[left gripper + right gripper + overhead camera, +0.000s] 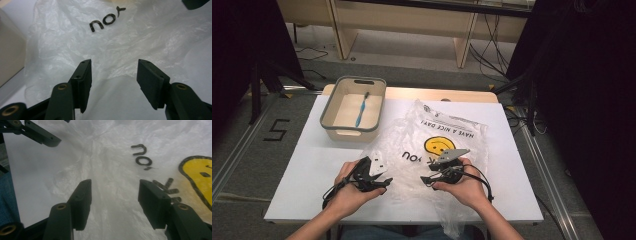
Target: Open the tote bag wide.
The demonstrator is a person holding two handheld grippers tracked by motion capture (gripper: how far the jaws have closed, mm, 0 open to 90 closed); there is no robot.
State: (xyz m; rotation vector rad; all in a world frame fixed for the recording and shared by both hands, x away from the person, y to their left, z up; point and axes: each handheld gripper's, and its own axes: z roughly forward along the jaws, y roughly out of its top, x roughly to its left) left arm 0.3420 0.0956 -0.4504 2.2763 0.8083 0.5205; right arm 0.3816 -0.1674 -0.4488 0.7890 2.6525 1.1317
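Two grippers sit low over the near half of the table (312,165), and from my remote seat I read both as unclamped. My left gripper (384,181) points rightward at the near left edge of the plastic bag (432,145), its jaws standing apart with crinkled film lying just ahead of and beneath the tips; in the left gripper view (113,72) nothing is pinched between the pads, and I cannot tell whether the tips brush the film. My right gripper (426,179) points leftward, facing the other one, with the grey plate on top tilted up; its jaws are spread wide as well, and the right gripper view (114,193) shows bare plastic running between them without any pad pressing on it. Between the two sets of tips lies a short stretch of wrinkled bag. That bag is translucent, lies flat and crumpled on the table, and carries a yellow smiley face (439,146) just beyond and slightly right of the right gripper, with dark lettering around it. Its near end hangs over the table edge beside the right hand (464,187). Well beyond the left gripper, toward the far left corner, stands a beige bin (328,114) with a blue toothbrush (361,110) lying inside.
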